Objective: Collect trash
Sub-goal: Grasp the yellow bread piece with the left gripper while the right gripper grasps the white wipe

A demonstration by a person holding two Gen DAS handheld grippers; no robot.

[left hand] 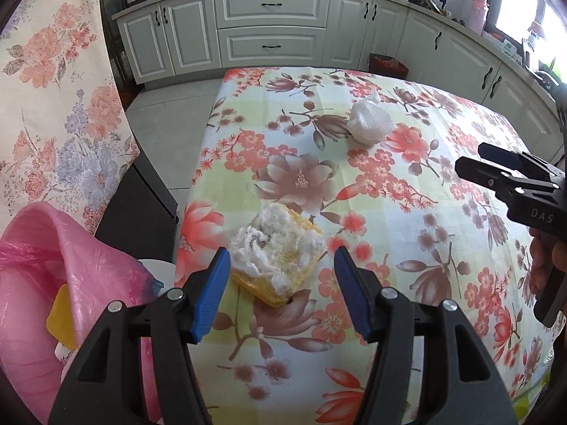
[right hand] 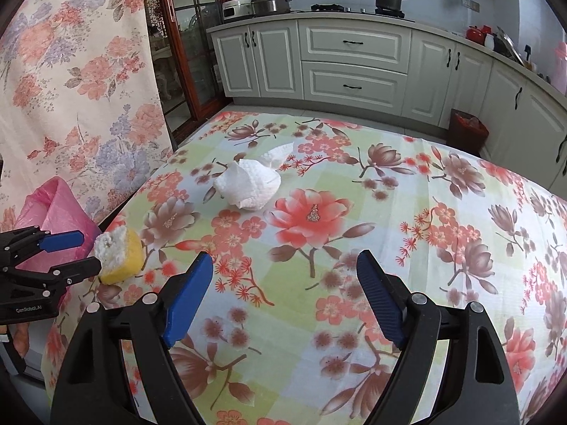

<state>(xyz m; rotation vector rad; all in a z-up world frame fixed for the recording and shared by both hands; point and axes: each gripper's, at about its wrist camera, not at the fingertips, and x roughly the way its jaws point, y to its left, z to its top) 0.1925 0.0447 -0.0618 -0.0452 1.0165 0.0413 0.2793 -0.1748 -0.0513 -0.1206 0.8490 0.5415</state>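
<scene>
Left gripper: jaws spread wide at the bottom of the left wrist frame, gripping nothing. The yellow peel chunk with white pith lies on the table between and just beyond the blue pads; whether the left pad touches it cannot be told. In the right wrist view the same piece sits at lower left, near the table edge.

Right gripper: jaws also wide apart, empty, above bare floral tablecloth.

Pink plastic bag: lower left of the left wrist frame, beside the table, mouth open.

Crumpled white tissue: frame centre in the right wrist view, further up the table, well apart from both grippers.

Beyond, at top of frame: white kitchen cabinets.
</scene>
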